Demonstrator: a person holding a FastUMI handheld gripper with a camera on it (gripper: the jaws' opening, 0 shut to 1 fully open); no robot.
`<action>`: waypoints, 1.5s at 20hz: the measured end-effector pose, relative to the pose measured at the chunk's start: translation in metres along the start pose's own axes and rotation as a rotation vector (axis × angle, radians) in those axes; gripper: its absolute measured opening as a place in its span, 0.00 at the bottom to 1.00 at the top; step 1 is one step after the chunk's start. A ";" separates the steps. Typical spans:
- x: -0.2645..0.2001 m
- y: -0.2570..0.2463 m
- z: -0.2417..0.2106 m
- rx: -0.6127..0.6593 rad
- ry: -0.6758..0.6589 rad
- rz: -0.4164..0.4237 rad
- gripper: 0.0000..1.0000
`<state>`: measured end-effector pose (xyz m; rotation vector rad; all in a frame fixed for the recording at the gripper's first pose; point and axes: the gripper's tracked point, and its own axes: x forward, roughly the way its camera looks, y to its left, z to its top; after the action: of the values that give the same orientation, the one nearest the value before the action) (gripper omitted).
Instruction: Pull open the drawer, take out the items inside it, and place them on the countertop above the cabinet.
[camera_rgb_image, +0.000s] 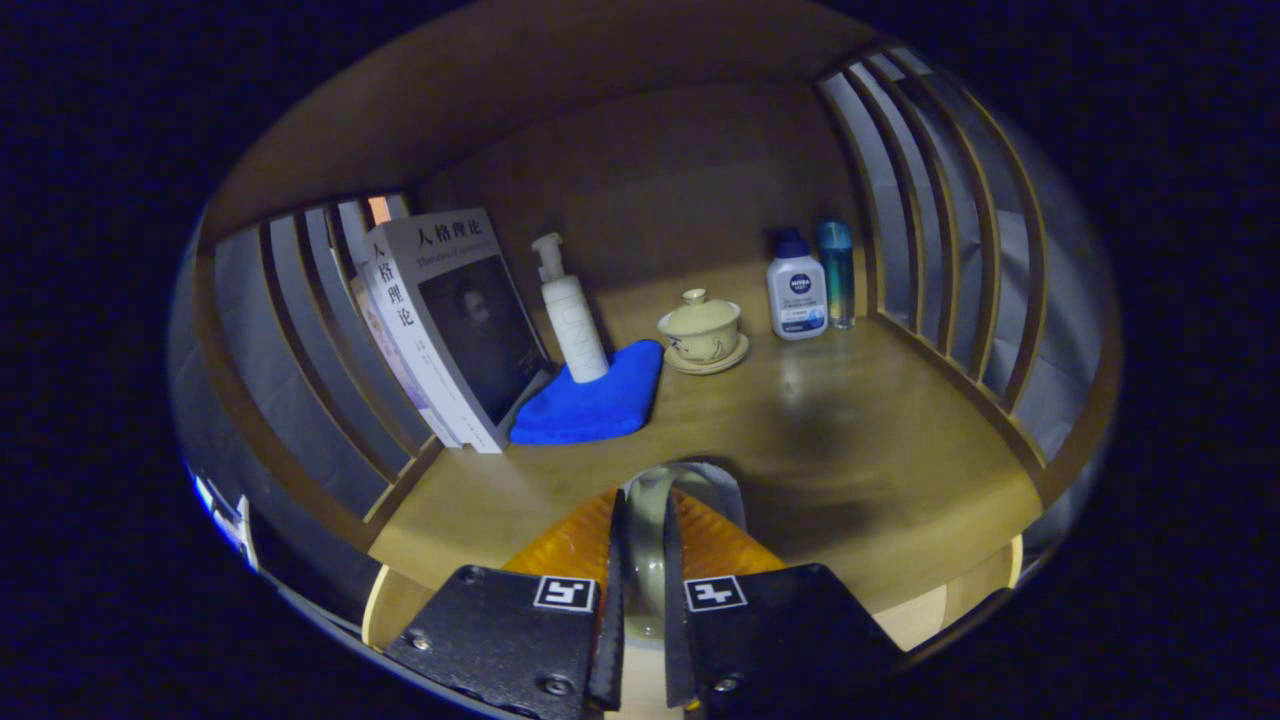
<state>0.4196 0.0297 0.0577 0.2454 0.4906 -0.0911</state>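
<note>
My gripper (645, 505) hovers over the front part of the wooden countertop (860, 440). It is shut on a pale, translucent ring-shaped item (700, 478) that looks like a roll of tape. The item stands on edge between the fingers and its rounded top rises just past the fingertips. Its lower half is hidden between the fingers. It is held slightly above or at the countertop's front edge; I cannot tell whether it touches the wood.
Beyond the fingers lie a blue cloth (595, 400) with a white pump bottle (572, 310) on it. Leaning books (455, 325) stand left, a lidded tea bowl on a saucer (701, 330) at centre. A white lotion bottle (796, 288) and blue bottle (836, 270) stand back right. Slatted rails (950, 250) close both sides.
</note>
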 end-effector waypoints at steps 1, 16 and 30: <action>0.000 0.000 -0.002 -0.007 0.001 0.018 0.24; -0.049 0.026 0.011 -0.266 -0.108 0.083 1.00; -0.226 0.005 -0.157 -0.266 -0.405 -0.079 1.00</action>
<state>0.1498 0.0807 0.0326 -0.0554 0.1057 -0.1474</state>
